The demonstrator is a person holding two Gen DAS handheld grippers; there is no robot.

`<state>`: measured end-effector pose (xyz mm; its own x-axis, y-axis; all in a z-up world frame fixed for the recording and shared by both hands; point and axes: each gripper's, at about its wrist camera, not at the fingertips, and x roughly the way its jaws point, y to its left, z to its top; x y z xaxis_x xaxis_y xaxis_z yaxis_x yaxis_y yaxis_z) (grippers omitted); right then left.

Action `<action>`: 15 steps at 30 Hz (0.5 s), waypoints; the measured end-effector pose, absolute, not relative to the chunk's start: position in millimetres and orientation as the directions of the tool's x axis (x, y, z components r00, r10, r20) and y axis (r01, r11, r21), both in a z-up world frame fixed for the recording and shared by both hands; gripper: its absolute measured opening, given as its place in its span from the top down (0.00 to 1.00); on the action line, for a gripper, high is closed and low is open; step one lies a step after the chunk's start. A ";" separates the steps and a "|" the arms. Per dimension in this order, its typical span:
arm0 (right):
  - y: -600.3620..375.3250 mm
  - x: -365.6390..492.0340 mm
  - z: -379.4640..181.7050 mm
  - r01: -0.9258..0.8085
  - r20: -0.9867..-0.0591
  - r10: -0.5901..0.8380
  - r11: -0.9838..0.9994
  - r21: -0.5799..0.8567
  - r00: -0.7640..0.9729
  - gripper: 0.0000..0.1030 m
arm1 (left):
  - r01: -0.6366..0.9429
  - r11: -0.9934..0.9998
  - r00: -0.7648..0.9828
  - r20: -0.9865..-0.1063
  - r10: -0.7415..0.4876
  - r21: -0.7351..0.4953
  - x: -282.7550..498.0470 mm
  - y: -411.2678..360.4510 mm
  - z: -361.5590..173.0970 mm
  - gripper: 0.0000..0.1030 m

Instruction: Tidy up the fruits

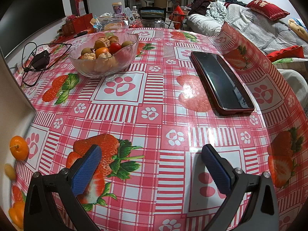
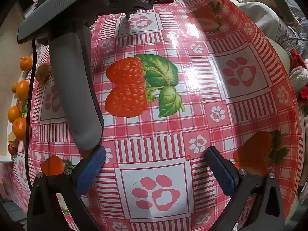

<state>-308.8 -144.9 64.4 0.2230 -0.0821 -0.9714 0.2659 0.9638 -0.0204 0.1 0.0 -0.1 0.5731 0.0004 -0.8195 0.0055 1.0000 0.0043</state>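
Observation:
A glass bowl (image 1: 123, 61) holding small oranges, walnuts, longans and a cherry tomato stands at the far left of the table. My left gripper (image 1: 151, 155) is open and empty, low over the tablecloth, well short of the bowl. Loose small oranges (image 1: 18, 147) lie at the table's left edge; they also show in the right wrist view (image 2: 19, 113), with a walnut (image 2: 42, 72) and a cherry tomato (image 2: 12, 149). My right gripper (image 2: 156, 158) is open and empty over the cloth. The left gripper's grey handle (image 2: 77, 96) crosses that view.
A dark phone (image 1: 221, 80) lies on the right of the red checked tablecloth (image 1: 154, 105). A black charger with cable (image 1: 39, 59) lies left of the bowl. Jars and boxes stand at the far edge. A sofa with bedding (image 1: 250, 23) is to the right.

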 end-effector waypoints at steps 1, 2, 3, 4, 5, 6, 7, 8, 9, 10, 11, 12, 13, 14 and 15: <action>-145.0 -309.5 64.4 0.266 -0.971 -0.082 0.964 -0.020 0.222 0.00 | 0.005 1.000 0.573 -0.820 0.000 0.004 0.0 -0.1 -0.1 0.00; -145.1 -309.1 64.6 0.266 -0.971 -0.075 0.964 -0.013 0.226 0.00 | 0.005 1.000 0.573 -0.819 0.000 0.004 0.1 0.0 -0.1 0.00; -145.4 -309.3 64.7 0.267 -0.970 -0.073 0.964 -0.009 0.231 0.00 | 0.006 1.000 0.573 -0.820 0.000 0.004 0.1 0.0 -0.1 0.00; -146.0 -307.7 65.1 0.267 -0.971 -0.068 0.964 -0.004 0.231 0.00 | 0.006 1.000 0.573 -0.820 0.000 0.004 -0.1 -0.1 0.0 0.00; -146.0 -307.3 64.9 0.268 -0.972 -0.065 0.963 -0.002 0.227 0.00 | 0.005 1.000 0.573 -0.820 0.000 0.004 -0.1 -0.1 0.0 0.00; -146.3 -307.0 64.9 0.269 -0.972 -0.065 0.963 -0.002 0.225 0.00 | 0.005 1.000 0.573 -0.820 0.000 0.004 0.0 -0.1 0.0 0.00; -146.2 -306.8 64.5 0.269 -0.974 -0.065 0.963 -0.004 0.216 0.00 | 0.005 1.000 0.573 -0.819 0.000 0.004 -0.1 -0.1 -0.1 0.00; -145.9 -308.0 64.4 0.268 -0.974 -0.071 0.963 -0.011 0.213 0.00 | 0.005 1.000 0.573 -0.819 0.000 0.004 0.1 0.0 -0.1 0.00; -145.4 -308.0 64.2 0.267 -0.976 -0.071 0.964 -0.013 0.208 0.00 | 0.005 1.000 0.573 -0.820 0.000 0.004 0.2 0.0 -0.1 0.00; -145.3 -308.4 64.4 0.267 -0.977 -0.067 0.964 -0.010 0.204 0.00 | 0.005 1.000 0.573 -0.820 0.000 0.004 0.1 -0.1 -0.1 0.00; -145.4 -308.9 64.7 0.266 -0.976 -0.067 0.964 -0.010 0.205 0.00 | 0.005 1.000 0.573 -0.820 0.000 0.004 0.2 0.0 -0.1 0.00; -145.4 -308.7 65.0 0.267 -0.976 -0.065 0.964 -0.007 0.209 0.00 | 0.005 1.000 0.573 -0.819 0.000 0.004 0.0 -0.1 0.0 0.00; -145.3 -309.0 65.2 0.268 -0.974 -0.068 0.963 -0.008 0.216 0.00 | 0.005 1.000 0.573 -0.820 0.000 0.004 0.2 0.0 -0.1 0.00; -145.4 -308.9 65.6 0.269 -0.973 -0.069 0.963 -0.008 0.219 0.00 | 0.005 1.000 0.573 -0.820 0.000 0.004 0.2 0.0 -0.1 0.00; -145.1 -309.1 65.4 0.269 -0.971 -0.080 0.963 -0.017 0.223 0.00 | 0.005 1.000 0.573 -0.819 0.000 0.004 0.2 0.0 -0.1 0.00</action>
<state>-309.1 -145.1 65.4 0.2234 -0.0796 -0.9715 0.2685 0.9631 -0.0172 0.2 0.0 -0.1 0.5731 0.0004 -0.8195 0.0055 1.0000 0.0043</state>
